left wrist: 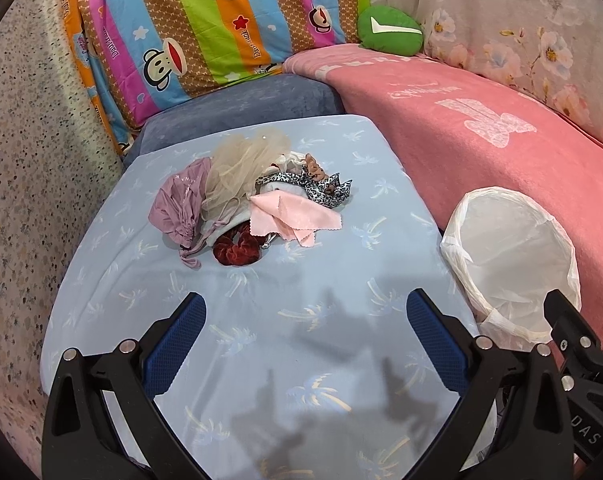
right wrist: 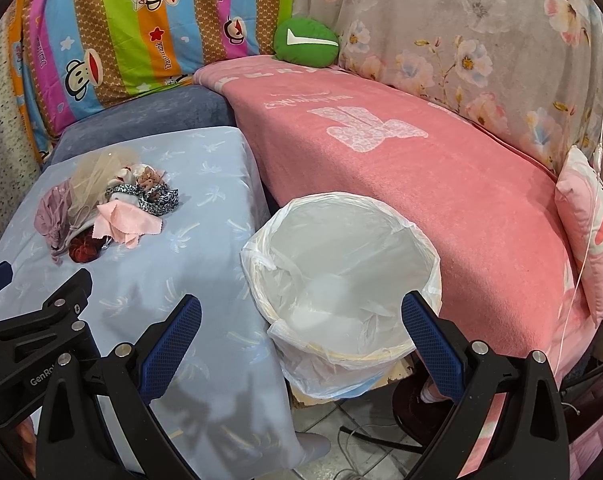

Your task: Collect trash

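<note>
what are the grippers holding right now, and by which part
Nothing. The left gripper and right gripper are both open and empty; the pile lies untouched.

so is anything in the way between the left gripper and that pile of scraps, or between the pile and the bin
Nothing visible. Bare blue sheet lies between the open left gripper and the pile, and between the pile and the lined bin, whose mouth is open.

The white item [left wrist: 279,189] under the leopard ribbon [left wrist: 325,188] is mostly buried. The bin [right wrist: 341,280] base is hidden behind its liner bag; blanket lettering [right wrist: 297,100] is unreadable.
</note>
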`<state>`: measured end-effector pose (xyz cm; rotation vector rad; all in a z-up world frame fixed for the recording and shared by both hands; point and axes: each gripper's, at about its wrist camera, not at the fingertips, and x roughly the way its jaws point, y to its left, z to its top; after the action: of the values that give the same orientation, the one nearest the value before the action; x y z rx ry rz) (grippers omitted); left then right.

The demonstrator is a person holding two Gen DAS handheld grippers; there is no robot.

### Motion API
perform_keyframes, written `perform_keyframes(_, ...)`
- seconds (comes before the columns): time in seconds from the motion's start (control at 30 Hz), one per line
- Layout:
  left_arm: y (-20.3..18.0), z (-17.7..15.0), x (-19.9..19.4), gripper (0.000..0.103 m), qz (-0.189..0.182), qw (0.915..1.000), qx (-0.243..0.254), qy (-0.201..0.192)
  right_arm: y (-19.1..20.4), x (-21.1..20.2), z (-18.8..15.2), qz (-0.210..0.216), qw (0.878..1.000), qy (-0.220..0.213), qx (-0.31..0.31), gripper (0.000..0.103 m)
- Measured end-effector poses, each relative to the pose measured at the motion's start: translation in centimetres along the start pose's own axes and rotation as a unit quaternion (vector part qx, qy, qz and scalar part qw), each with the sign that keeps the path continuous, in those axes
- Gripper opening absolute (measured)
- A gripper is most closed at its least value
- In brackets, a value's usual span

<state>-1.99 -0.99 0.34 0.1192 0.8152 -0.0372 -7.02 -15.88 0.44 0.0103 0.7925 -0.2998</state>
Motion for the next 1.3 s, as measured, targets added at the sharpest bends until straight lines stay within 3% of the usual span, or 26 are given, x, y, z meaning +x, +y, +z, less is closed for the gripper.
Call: perform_keyframes(1.3, -0.42, 0.69, 0.31, 0.096, -0.013, 0.9999, 0.003, 0.007, -0.82, 0.04, 0.61, -0.007, 1.0, -0.006, 0.007, 0.097)
